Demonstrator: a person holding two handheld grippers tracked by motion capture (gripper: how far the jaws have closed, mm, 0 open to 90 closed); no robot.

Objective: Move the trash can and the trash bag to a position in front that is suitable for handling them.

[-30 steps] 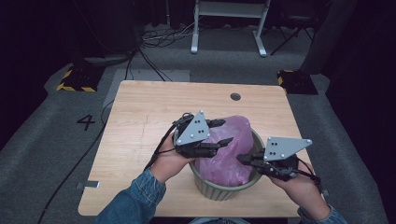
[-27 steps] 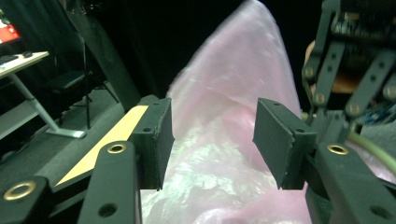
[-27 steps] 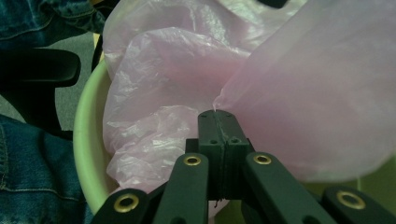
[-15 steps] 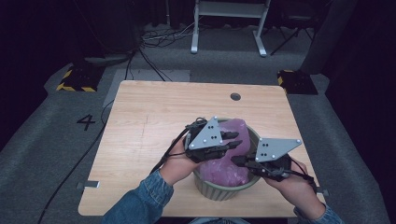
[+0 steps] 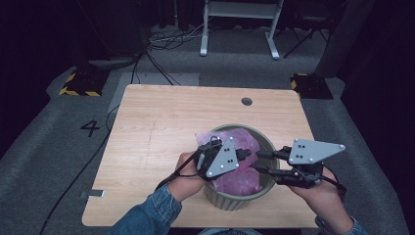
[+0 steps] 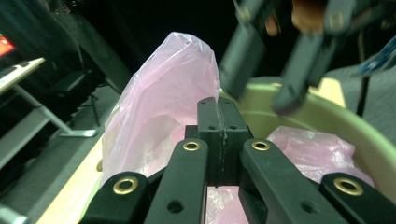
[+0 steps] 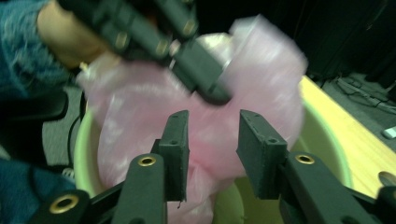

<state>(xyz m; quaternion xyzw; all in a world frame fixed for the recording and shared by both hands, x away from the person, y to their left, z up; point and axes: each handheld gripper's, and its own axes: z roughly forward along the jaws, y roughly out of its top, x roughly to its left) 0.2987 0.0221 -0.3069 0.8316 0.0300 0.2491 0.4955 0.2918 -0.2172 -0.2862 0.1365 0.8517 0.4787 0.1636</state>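
Closest to us, right at the near edge of the table (image 5: pixel 147 122), sits the pale green bin (image 5: pixel 274 149), a bit toward the near right corner. The pink plastic bag (image 5: pixel 240 178) is stuffed down inside it, with a crumpled flap sticking up over the far-left part of the rim.

Our left gripper (image 5: pixel 243 154) comes in over the bin's left rim, hand (image 5: pixel 188 171) wrapped around it, grey plate tilted on top. In the left gripper view (image 6: pixel 218 112) its jaws are pressed flat together, no gap at all, having just been closing. The bag rises right behind and beside the tips, but we honestly can't tell whether a bit of film is pinched in there or not.

Our right gripper (image 5: pixel 256 162) reaches in from the right side, its jaws poking over the rim toward the middle of the bin, just beside the left one's tips. In the right gripper view (image 7: pixel 212 140) the jaws stand partly apart and have just been opening; the pink plastic bunches behind the gap, and the pads aren't pressing on it. The left gripper shows blurry just past it in that view.

Farther out the tabletop is bare wood, with a small round hole (image 5: pixel 246 101) near the far edge. Past that, a grey floor with a "4" (image 5: pixel 90 128) marked on it and cables (image 5: pixel 161 44) trailing off.
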